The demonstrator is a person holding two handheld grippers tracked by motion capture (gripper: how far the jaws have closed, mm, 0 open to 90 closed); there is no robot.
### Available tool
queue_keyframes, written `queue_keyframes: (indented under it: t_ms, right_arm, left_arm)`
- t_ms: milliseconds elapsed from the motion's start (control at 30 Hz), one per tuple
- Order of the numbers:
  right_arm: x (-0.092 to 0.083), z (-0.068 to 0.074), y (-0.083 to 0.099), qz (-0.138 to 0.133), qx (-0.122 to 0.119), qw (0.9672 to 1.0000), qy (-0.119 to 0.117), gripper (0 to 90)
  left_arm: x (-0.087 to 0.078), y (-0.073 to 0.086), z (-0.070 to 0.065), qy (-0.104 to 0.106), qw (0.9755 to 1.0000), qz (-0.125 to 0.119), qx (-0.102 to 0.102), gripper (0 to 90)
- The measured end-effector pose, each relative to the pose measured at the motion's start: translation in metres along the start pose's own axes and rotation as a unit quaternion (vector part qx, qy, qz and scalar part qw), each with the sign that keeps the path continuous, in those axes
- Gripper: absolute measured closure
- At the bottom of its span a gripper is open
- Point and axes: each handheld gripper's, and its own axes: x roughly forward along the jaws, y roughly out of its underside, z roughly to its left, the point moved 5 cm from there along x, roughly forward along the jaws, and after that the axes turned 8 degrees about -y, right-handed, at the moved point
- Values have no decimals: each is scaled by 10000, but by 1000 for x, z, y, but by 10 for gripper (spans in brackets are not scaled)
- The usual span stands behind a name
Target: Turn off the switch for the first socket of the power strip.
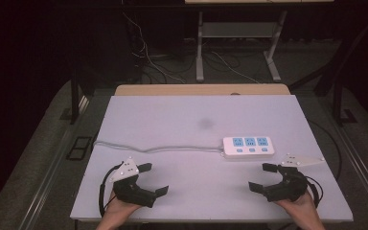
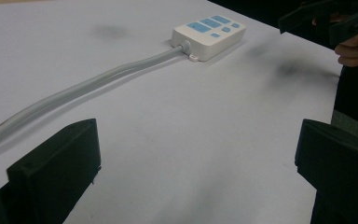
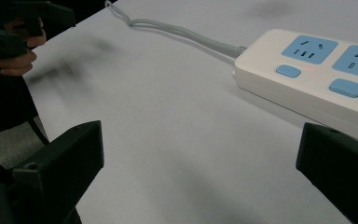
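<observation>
- The white table [image 1: 172, 120] fills the middle of the high view.
- My left gripper [image 1: 148, 179] sits lower left, jaws wide apart, empty.
- My right gripper [image 1: 263, 176] sits lower right, equally wide, empty.
- The power strip [image 1: 247, 146] lies right of centre, its cord [image 1: 158, 147] running left.

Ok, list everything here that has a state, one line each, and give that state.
Left gripper: open, empty, held low over the table's near left.
Right gripper: open, empty, just short of the power strip.
Power strip: flat on the table, sockets up, nothing plugged in; a small red light by one switch in the right gripper view.
Grey cable: attached to the strip's left end, lying slack toward the table's left edge.
</observation>
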Motion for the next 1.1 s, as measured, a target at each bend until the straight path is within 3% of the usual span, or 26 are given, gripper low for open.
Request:
queue_keyframes:
  t_ms: [1100]
  right_arm:
    - [0, -2, 3, 150, 70, 9998, 79, 5]
  left_arm:
    - [-2, 0, 1, 32, 10000, -43, -30, 0]
